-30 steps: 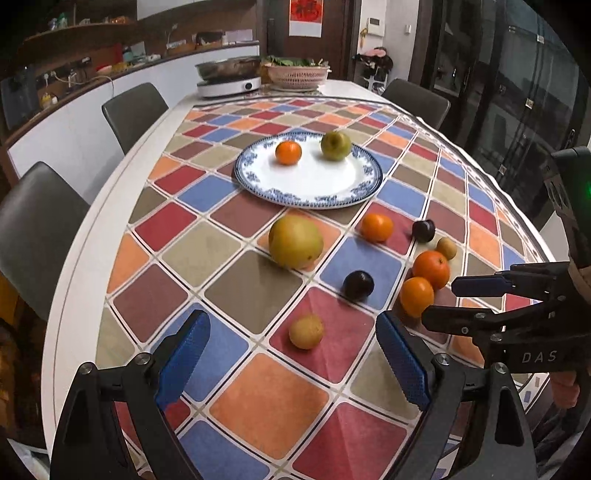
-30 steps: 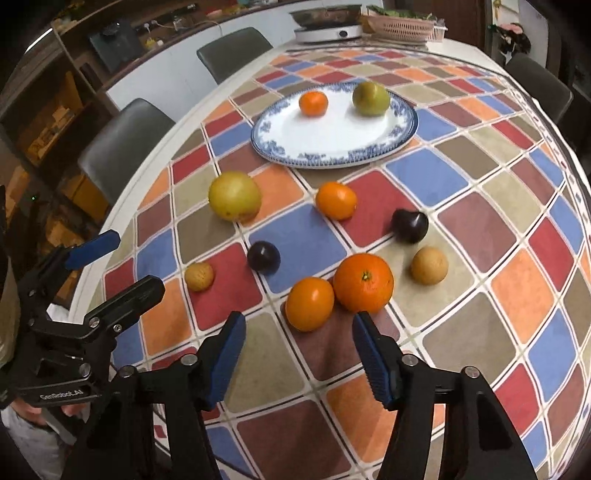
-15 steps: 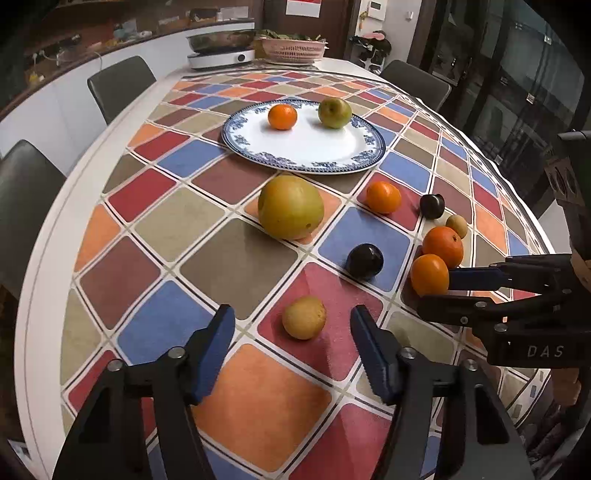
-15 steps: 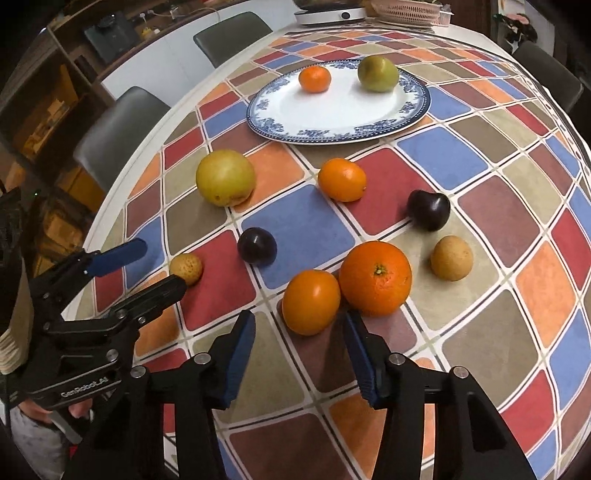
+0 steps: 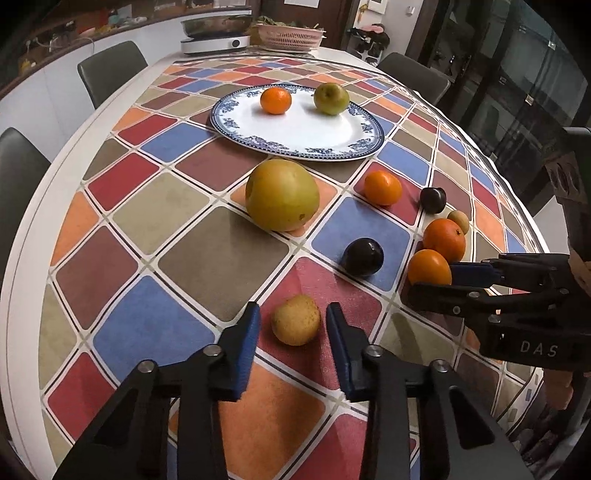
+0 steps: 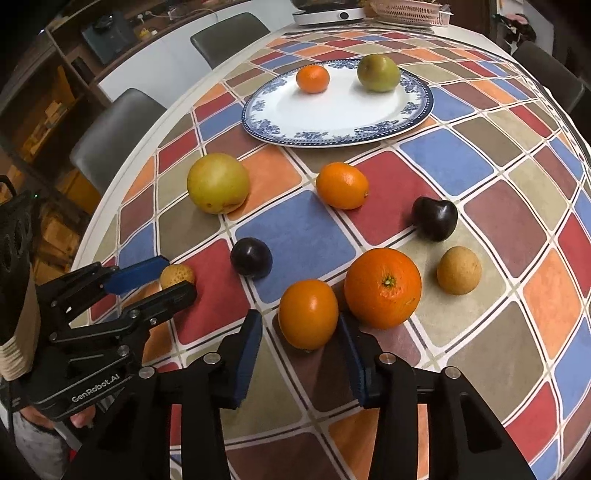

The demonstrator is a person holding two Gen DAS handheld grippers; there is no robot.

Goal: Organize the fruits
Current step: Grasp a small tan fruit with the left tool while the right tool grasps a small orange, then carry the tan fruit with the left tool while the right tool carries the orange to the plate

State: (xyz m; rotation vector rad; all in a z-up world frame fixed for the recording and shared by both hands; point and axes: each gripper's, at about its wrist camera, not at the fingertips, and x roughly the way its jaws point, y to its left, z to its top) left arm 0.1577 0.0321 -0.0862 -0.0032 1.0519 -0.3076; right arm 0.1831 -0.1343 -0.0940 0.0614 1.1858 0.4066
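Observation:
A blue-rimmed white plate (image 5: 306, 129) (image 6: 343, 110) holds a small orange (image 5: 275, 100) and a green fruit (image 5: 331, 98). Loose fruit lies on the checked cloth in front of it. My left gripper (image 5: 293, 325) is open, its pads on either side of a small tan fruit (image 5: 296, 319) with gaps both sides. My right gripper (image 6: 301, 328) is open around a small orange (image 6: 308, 314), a narrow gap on each side. A bigger orange (image 6: 383, 288) sits just right of it.
A large yellow fruit (image 5: 282, 194), another orange (image 5: 382, 188), two dark plums (image 5: 363, 256) (image 5: 433, 199) and a second tan fruit (image 6: 459, 270) lie between grippers and plate. A cooker (image 5: 216, 37) and pink basket (image 5: 291, 35) stand at the far end. Chairs ring the table.
Both grippers moved forward and down toward the table and narrowed. The left now brackets the tan fruit, the right brackets the small orange.

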